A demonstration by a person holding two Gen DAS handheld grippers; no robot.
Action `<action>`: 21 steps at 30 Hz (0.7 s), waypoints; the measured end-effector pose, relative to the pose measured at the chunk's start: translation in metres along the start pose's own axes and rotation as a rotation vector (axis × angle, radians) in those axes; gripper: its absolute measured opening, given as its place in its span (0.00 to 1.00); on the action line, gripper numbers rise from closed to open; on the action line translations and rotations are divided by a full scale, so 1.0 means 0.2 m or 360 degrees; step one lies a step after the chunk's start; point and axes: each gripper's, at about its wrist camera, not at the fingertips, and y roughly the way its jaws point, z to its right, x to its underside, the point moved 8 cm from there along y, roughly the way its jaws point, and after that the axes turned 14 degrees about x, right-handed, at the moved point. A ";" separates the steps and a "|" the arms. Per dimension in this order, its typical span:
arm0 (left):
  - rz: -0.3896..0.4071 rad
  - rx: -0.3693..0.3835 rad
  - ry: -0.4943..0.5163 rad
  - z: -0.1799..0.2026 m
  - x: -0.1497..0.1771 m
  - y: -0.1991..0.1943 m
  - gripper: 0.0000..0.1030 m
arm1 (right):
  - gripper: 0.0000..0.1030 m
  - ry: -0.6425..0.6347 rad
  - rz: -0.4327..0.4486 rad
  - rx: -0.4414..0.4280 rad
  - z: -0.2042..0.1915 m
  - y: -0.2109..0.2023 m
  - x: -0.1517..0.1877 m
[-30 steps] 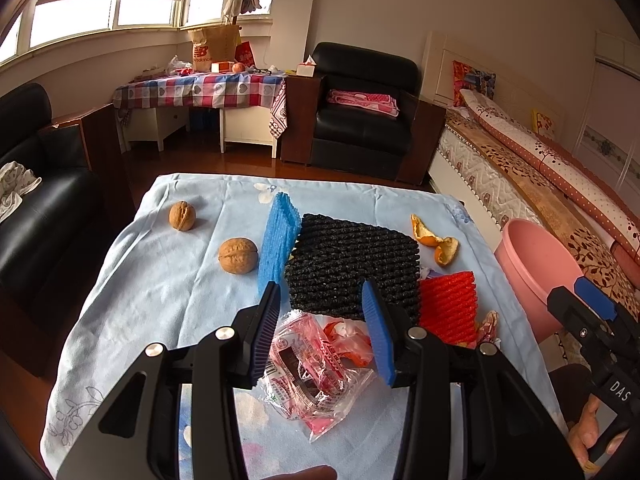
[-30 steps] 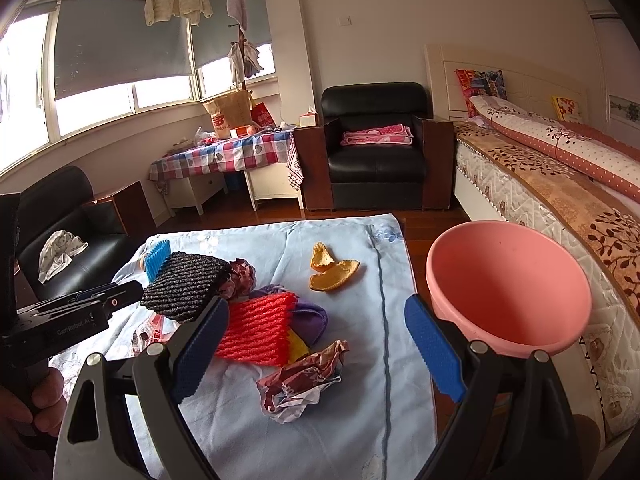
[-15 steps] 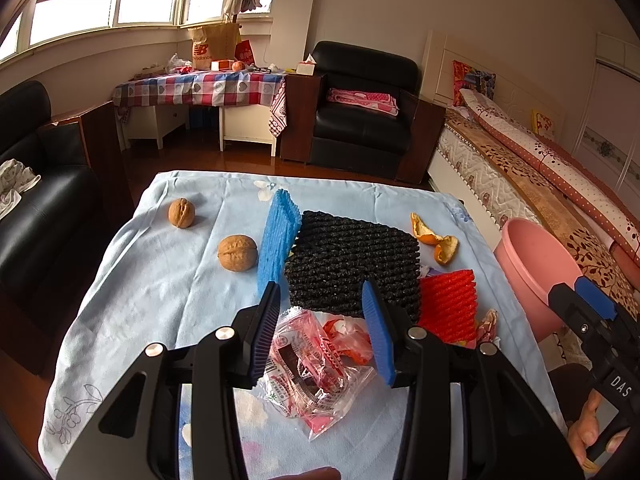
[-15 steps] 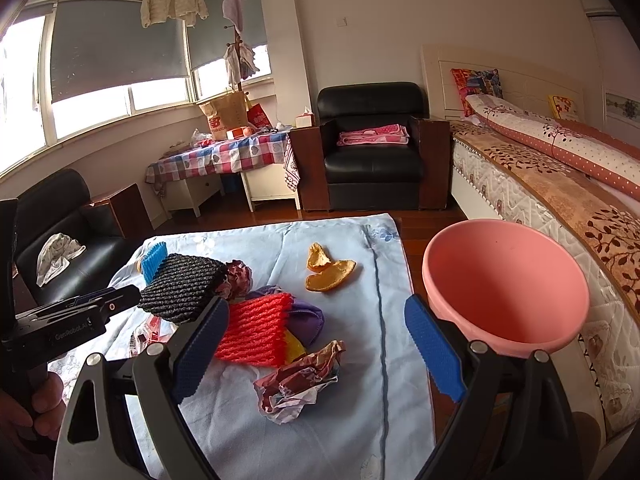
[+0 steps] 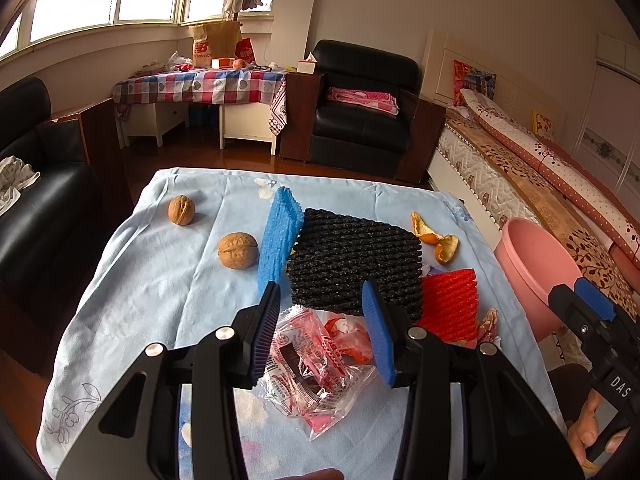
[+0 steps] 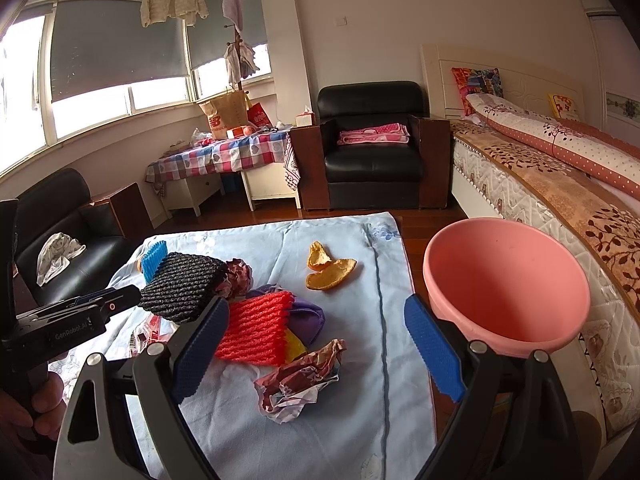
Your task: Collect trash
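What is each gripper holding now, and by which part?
Nothing is held. The left gripper stands open above the clear snack wrapper, pads not pressing it. The right gripper is open above the crumpled wrapper.

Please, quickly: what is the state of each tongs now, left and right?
Left tongs: open, above the plastic wrapper, holding nothing.
Right tongs: open wide, above the crumpled paper, holding nothing.

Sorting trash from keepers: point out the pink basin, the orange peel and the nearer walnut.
pink basin (image 6: 508, 280), right wrist view, inner wall.
orange peel (image 6: 332, 276), right wrist view, larger piece.
nearer walnut (image 5: 237, 250), left wrist view, shell middle.
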 end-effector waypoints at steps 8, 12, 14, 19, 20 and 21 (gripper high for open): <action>-0.0001 -0.0005 -0.0012 -0.02 0.01 0.01 0.42 | 0.85 0.0002 -0.0002 0.0001 0.00 0.01 0.01; 0.0003 -0.0021 -0.0045 -0.06 -0.01 0.01 0.42 | 0.84 -0.0001 -0.0009 -0.0002 0.00 0.01 0.01; 0.0001 -0.0012 -0.0056 -0.09 -0.04 0.02 0.42 | 0.84 -0.0007 -0.0017 -0.0008 -0.01 0.03 0.02; 0.0020 0.0009 -0.0057 -0.11 -0.08 0.03 0.42 | 0.81 -0.0022 -0.0034 -0.0026 -0.03 0.04 0.04; 0.0025 0.0006 -0.0053 -0.11 -0.09 0.03 0.42 | 0.80 -0.0025 -0.0039 -0.0031 -0.04 0.04 0.04; 0.0027 0.0006 -0.0054 -0.11 -0.09 0.03 0.42 | 0.80 -0.0027 -0.0044 -0.0036 -0.04 0.05 0.04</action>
